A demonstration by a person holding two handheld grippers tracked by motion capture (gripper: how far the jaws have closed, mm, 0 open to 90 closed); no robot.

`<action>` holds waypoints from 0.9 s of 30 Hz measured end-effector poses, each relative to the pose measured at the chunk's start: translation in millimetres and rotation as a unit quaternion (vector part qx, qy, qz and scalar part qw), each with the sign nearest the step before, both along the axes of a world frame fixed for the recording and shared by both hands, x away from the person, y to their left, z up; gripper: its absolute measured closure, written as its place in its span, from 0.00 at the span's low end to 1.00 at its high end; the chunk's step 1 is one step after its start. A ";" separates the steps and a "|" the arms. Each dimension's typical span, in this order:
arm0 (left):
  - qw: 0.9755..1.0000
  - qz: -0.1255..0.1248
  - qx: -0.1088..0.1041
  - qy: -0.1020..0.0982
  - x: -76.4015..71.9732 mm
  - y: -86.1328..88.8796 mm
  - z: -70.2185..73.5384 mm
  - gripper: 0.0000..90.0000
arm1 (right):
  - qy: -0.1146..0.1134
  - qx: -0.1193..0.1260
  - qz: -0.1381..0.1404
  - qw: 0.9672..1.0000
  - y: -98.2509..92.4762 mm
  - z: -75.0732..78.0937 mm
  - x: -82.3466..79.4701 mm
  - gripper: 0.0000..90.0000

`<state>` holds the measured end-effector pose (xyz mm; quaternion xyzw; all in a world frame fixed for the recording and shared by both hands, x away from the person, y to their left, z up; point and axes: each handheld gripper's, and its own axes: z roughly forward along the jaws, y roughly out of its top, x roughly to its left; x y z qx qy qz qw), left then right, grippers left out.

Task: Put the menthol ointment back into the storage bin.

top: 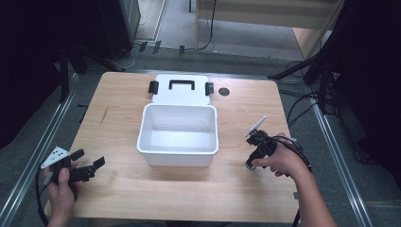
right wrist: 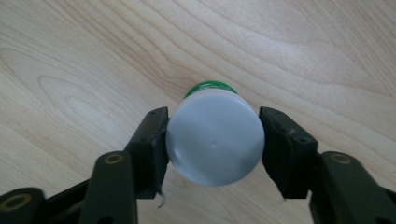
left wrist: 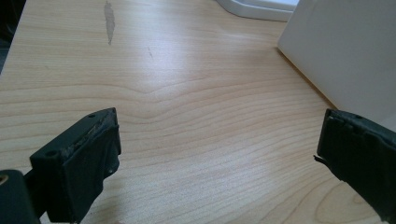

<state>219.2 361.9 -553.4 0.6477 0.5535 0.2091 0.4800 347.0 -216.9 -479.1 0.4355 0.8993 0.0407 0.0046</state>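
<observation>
A small bottle [right wrist: 215, 140] sits between the jaws of the right gripper [right wrist: 214, 140], both pads pressed against its sides. In the right gripper view it is seen end-on: a round, pale grey-white face with a tiny dimple near the middle, and a green band showing past its far edge — whether that is a cap or a label cannot be told. It is over bare wood at the right side of the table [top: 189, 189], well apart from the white box [top: 178, 135], which stands open in the middle — a deep, rectangular tub, nothing visible inside. Its lid [top: 181, 90] lies flat just behind it, with a black handle and two black latches.
</observation>
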 end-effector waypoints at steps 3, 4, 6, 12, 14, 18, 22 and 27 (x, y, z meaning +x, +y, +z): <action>1.000 0.000 0.000 -0.001 0.1 0.1 -0.1 0.00 | -0.002 -0.003 0.006 1.000 2.4 0.3 -0.4 0.57; 1.000 0.000 0.000 0.000 0.1 0.0 -0.1 0.00 | -0.002 -0.001 0.007 1.000 2.6 0.7 -0.4 0.57; 1.000 0.000 0.000 0.000 0.1 -0.1 0.0 0.00 | 0.000 0.000 0.016 1.000 3.5 1.9 -1.2 0.57; 1.000 0.000 0.000 0.000 0.0 -0.3 0.0 0.00 | -0.001 0.001 0.031 1.000 5.0 9.5 -1.6 0.57; 1.000 0.000 0.000 0.000 0.0 0.0 0.0 0.00 | -0.003 0.003 0.036 0.999 5.5 12.7 -1.5 0.57; 1.000 0.000 0.001 0.001 0.1 -0.3 0.0 0.00 | -0.007 0.006 0.043 0.999 7.7 21.5 -0.2 0.57; 1.000 0.001 0.000 0.000 0.1 0.0 -0.1 0.00 | -0.008 0.004 0.045 0.999 10.3 28.0 1.3 0.57; 1.000 0.000 0.000 0.000 0.2 -0.2 -0.1 0.00 | -0.014 0.004 0.048 0.999 15.5 42.4 4.6 0.57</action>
